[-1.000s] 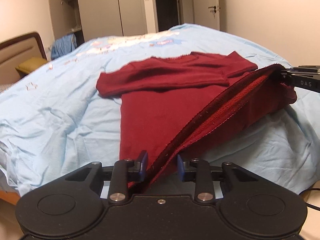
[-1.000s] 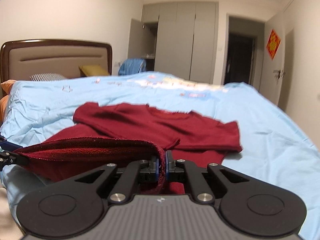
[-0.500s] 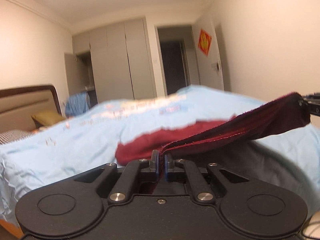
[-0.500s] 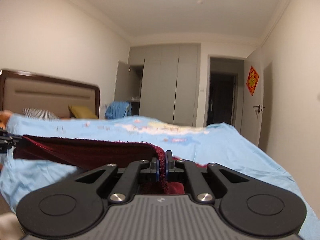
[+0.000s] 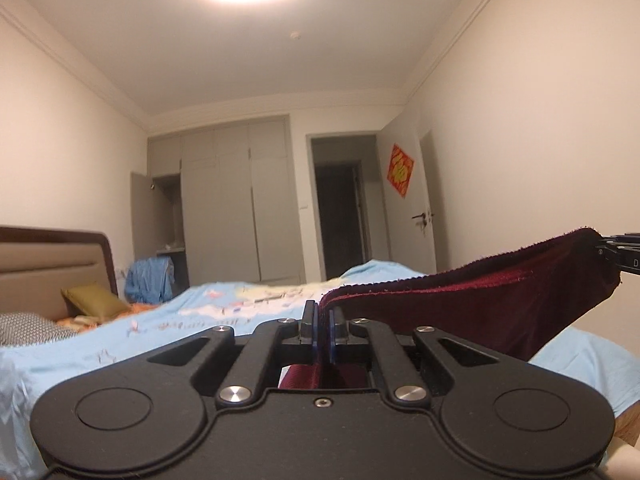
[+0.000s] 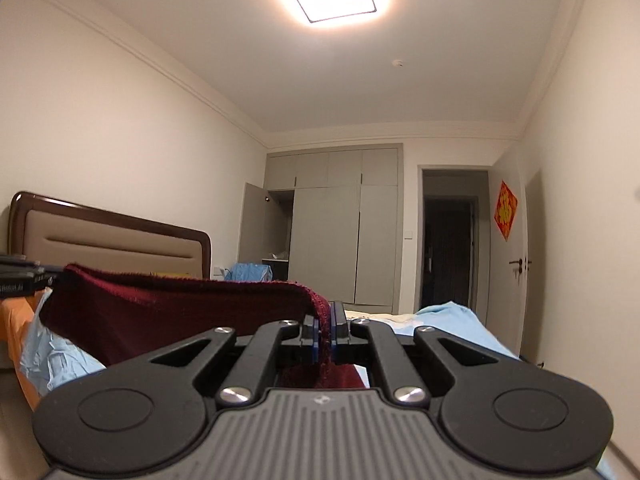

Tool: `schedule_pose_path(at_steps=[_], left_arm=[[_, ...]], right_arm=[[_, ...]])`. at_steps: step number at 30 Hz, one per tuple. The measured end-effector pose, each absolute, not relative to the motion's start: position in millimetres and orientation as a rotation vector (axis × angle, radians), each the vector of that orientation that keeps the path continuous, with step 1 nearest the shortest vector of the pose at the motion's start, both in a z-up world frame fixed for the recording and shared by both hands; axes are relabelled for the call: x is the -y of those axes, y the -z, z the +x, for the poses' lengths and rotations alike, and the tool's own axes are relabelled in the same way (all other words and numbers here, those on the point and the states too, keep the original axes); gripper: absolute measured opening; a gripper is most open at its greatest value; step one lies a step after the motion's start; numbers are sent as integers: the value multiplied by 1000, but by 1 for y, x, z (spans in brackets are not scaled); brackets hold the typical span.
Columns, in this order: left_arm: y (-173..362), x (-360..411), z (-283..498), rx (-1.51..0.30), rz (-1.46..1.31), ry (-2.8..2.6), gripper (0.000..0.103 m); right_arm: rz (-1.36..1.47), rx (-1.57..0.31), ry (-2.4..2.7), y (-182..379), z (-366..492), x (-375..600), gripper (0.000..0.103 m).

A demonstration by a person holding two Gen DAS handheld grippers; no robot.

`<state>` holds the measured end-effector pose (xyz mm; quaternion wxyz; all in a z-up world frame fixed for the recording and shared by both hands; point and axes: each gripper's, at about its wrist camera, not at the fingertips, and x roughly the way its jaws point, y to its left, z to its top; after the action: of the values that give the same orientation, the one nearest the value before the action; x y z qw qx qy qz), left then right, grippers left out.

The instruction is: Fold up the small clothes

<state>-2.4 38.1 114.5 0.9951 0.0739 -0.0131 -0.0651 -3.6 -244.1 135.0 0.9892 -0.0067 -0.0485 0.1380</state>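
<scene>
Both grippers have risen since the frames a second ago: then the cameras looked down on the dark red garment spread on the bed, now they face the wardrobe wall and ceiling. The left gripper (image 5: 322,334), whose jaws stood apart around the hem a second ago, is now pressed together on the dark red garment (image 5: 480,304); the right gripper (image 6: 325,332) stays clamped on the same cloth (image 6: 172,312). The hem that lay slack on the bed now hangs taut between the two, lifted clear of the light blue sheet (image 5: 192,320), which has dropped to the bottom of both views.

The garment is thick knit with a fuzzy, looped inner face and a stitched edge; it sags in a soft fold below the stretched hem. The sheet is thin, wrinkled cotton with a faint print. Behind it stand a padded headboard (image 6: 112,240) in a rounded dark wood frame and a flat grey wardrobe (image 6: 340,224) with one door ajar; what is inside cannot be made out.
</scene>
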Motion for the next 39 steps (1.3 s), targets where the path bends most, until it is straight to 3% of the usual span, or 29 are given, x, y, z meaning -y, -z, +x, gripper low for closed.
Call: schedule_pose_path(at_steps=[5, 17, 25, 39], left_arm=[[-125, -35, 41, -53, 215, 158, 5], [-91, -40, 260, -380, 273, 146, 5], [-65, -43, 332, -467, 314, 134, 5], [-19, -39, 383, -561, 317, 150, 5]], right_arm=[[-23, -30, -311, -138, 52, 251, 6], [-27, -461, -321, -105, 274, 243, 7], [-82, -529, -325, -61, 326, 223, 7], [-40, -627, -335, -15, 375, 233, 7]])
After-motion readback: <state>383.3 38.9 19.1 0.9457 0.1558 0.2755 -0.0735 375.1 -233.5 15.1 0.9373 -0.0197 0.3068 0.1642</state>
